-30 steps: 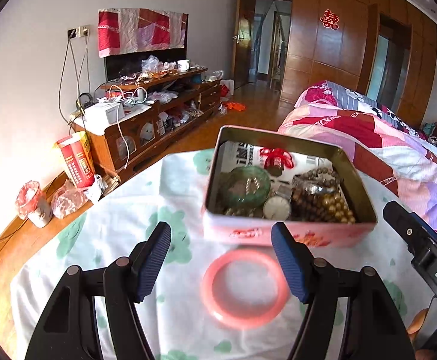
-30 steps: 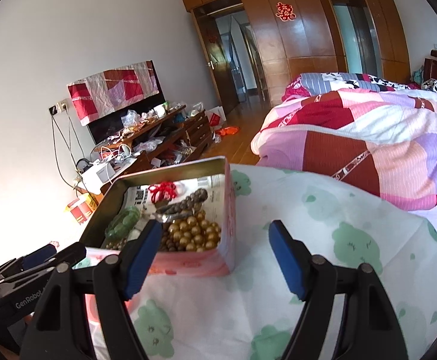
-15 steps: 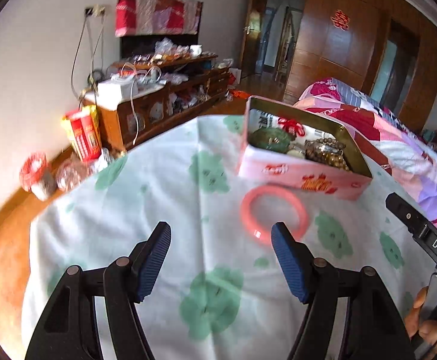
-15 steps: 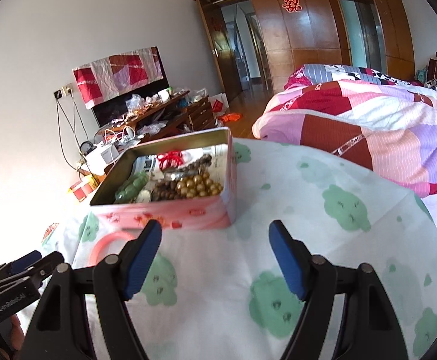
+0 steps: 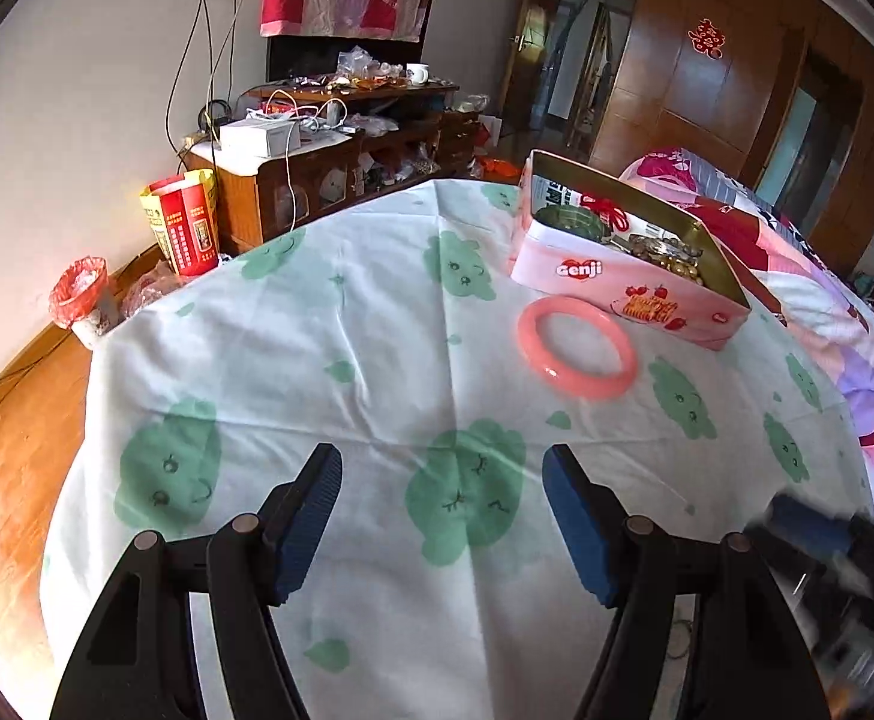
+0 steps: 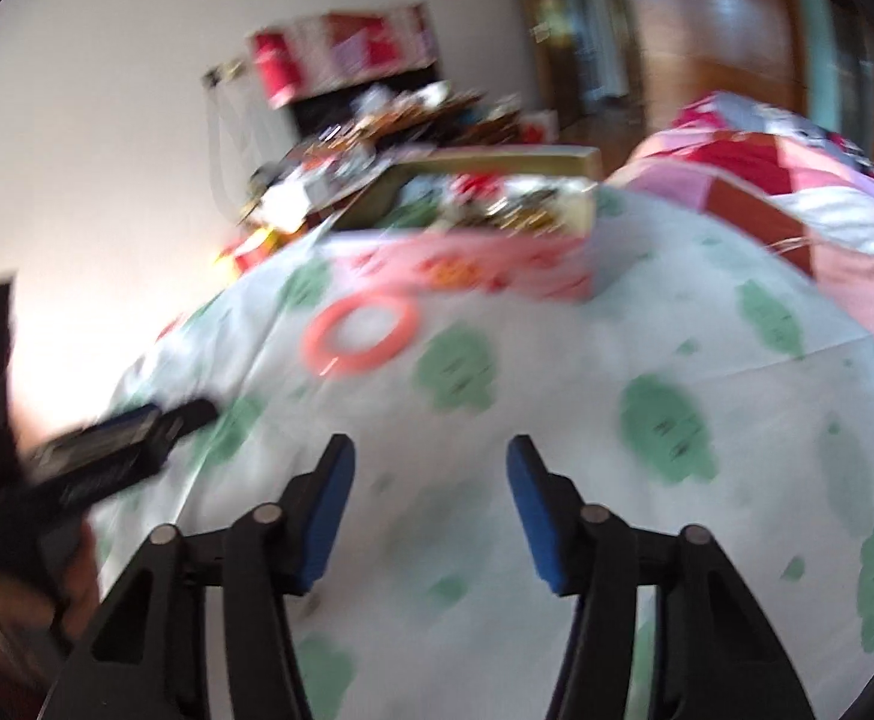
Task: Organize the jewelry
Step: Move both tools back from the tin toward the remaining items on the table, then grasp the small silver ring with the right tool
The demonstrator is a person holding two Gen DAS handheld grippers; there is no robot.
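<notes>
So the pink tin (image 5: 628, 294) sits open toward the far right corner of the worktop (image 5: 347, 372), which has a white cloth with green cartoon blobs over it. Inside the tin there's a pile of brownish-gold beads (image 5: 664, 249), something dark green (image 5: 574, 219), a red knotted cord (image 5: 604, 207), and a printed paper against the back wall. The front of the tin reads "Genji" in white, next to a picture of biscuits and strawberries. The pink bangle (image 5: 577, 347) lies flat on the cloth just in front of the tin, not touching it. Left tongs (image 5: 441, 513) hang wide apart over the near edge, holding nothing. Right tongs (image 6: 429, 495) are spread too and empty, though that view is pretty blurry.
</notes>
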